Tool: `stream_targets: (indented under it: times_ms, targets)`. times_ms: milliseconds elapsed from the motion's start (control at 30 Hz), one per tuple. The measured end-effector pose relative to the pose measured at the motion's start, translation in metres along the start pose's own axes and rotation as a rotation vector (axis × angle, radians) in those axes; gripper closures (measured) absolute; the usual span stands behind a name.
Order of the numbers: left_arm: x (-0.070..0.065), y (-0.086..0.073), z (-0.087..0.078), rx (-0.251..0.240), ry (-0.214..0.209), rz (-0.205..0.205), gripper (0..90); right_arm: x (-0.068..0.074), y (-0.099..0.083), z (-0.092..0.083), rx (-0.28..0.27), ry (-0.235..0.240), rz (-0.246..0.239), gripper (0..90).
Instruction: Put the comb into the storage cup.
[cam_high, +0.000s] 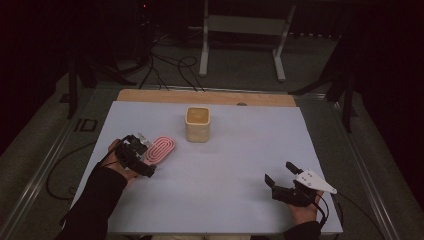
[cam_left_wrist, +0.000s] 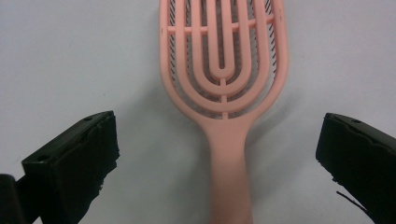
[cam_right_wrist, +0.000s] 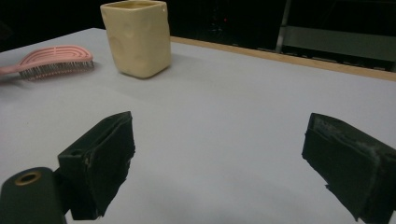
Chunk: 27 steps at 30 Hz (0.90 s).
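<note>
A pink vented hairbrush lies flat on the white table sheet, left of centre, bristles down. My left gripper hovers over its handle end, jaws open. In the left gripper view the brush handle runs between the two wide-apart jaws without touching either; the gripper holds nothing. A cream square cup stands upright behind the brush. My right gripper rests open near the front right of the table. In the right gripper view its jaws frame bare sheet, with the cup and brush farther off.
A strip of bare wood runs along the table's far edge. Beyond it, cables trail on the floor beside a white stand. Dark stands flank the table on both sides.
</note>
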<state>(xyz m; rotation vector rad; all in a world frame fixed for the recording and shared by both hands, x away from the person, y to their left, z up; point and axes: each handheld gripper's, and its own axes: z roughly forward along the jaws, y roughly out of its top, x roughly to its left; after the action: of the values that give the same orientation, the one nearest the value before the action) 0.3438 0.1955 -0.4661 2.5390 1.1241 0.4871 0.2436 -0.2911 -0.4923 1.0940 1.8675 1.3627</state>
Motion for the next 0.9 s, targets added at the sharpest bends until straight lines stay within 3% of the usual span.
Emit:
stream_targets:
  times_ms: [900]
  targets:
    - [-0.004, 0.005, 0.022, 0.066, -0.06, 0.047, 0.0, 0.0, 0.0, 0.002, 0.007, 0.002, -0.004, 9.0]
